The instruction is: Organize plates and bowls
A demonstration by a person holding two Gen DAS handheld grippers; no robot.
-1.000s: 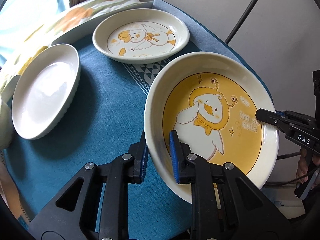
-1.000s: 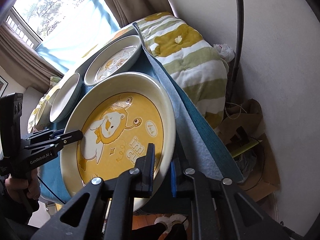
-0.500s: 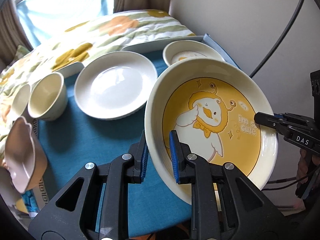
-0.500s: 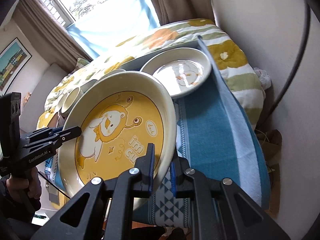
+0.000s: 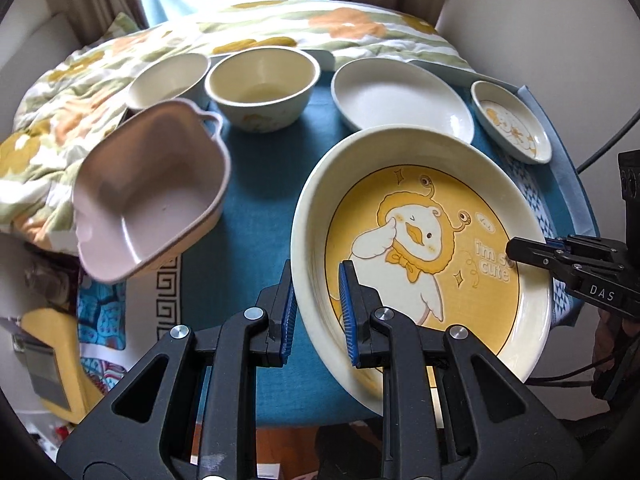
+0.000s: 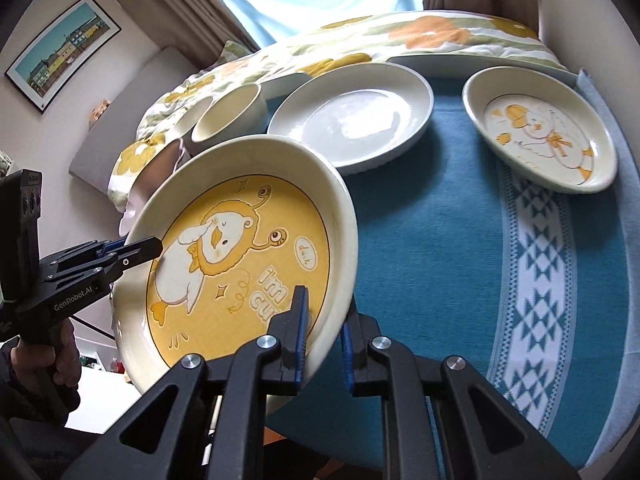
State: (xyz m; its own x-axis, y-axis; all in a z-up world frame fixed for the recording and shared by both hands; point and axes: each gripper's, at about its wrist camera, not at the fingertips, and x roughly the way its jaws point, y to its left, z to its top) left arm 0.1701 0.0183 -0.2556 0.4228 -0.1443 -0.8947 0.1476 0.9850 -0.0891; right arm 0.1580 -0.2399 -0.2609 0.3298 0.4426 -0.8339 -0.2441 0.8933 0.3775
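1. Here, left gripper [image 5: 316,312] clamped on the near rim of the large yellow duck plate [image 5: 424,264]: 1 blue pad inside the rim, 1 outside.
2. Right gripper [image 6: 324,336] likewise clamped on the opposite rim of the same plate, wall pinched between its pads.
3. Plate held tilted above the blue tablecloth [image 5: 256,184], spanning from 1 pair of jaws to the other.
4. Ahead of the left jaws, beyond the plate: plain white plate [image 5: 400,100], flat on the cloth.
5. Ahead and to the right of those jaws: small duck dish [image 5: 512,126], near the cloth's edge.
6. Ahead and to the left: cream bowl [image 5: 262,88], with a second cream bowl [image 5: 168,80] just beside it.
7. Left of the left jaws, closer in: pink handled bowl [image 5: 152,192], tilted.
8. Past all the dishes: floral blanket [image 5: 280,28].
9. From the right wrist view: white plate straight beyond the jaws, small duck dish off to their right, well apart from the held plate.
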